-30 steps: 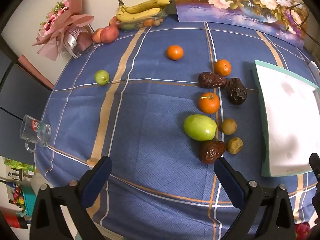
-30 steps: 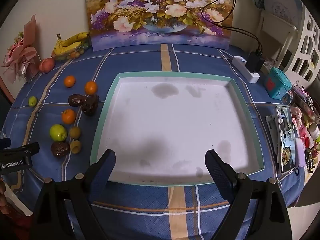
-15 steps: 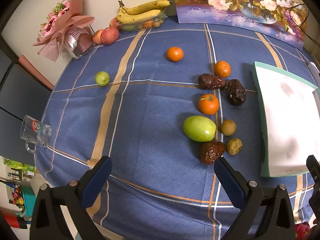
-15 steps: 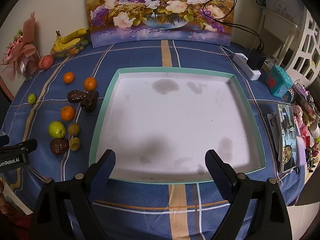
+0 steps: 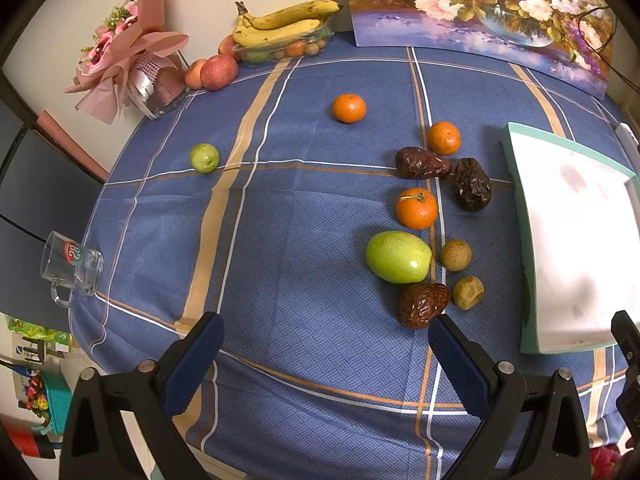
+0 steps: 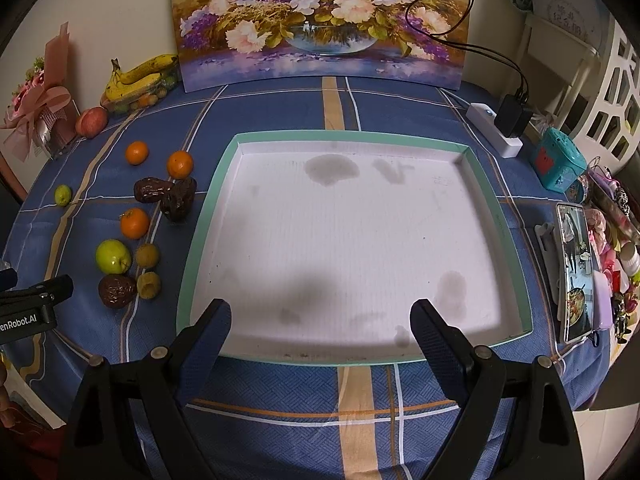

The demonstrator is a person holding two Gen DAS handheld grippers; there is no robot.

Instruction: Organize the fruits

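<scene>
Loose fruit lies on the blue checked tablecloth left of a white tray with a teal rim (image 6: 208,200) (image 5: 516,200): a green apple (image 5: 398,257) (image 6: 113,256), three oranges, one of them (image 5: 416,208) just behind the apple, three dark dates, one of them (image 5: 422,305) nearest me, two small brown fruits (image 5: 456,255) and a small lime (image 5: 204,157). My left gripper (image 5: 324,356) is open and empty, above the near table edge before the apple. My right gripper (image 6: 322,332) is open and empty over the tray's near edge.
Bananas over a fruit container (image 5: 284,28), apples (image 5: 218,72) and a pink bouquet (image 5: 128,52) stand at the back left. A glass mug (image 5: 72,266) sits at the left edge. A flower painting (image 6: 320,20) leans at the back. A power strip (image 6: 496,128), teal box and phone (image 6: 574,272) lie right.
Both views have shifted slightly, with the fruit and the tray a little higher or nearer in frame. Both grippers stay open and nothing on the table has moved.
</scene>
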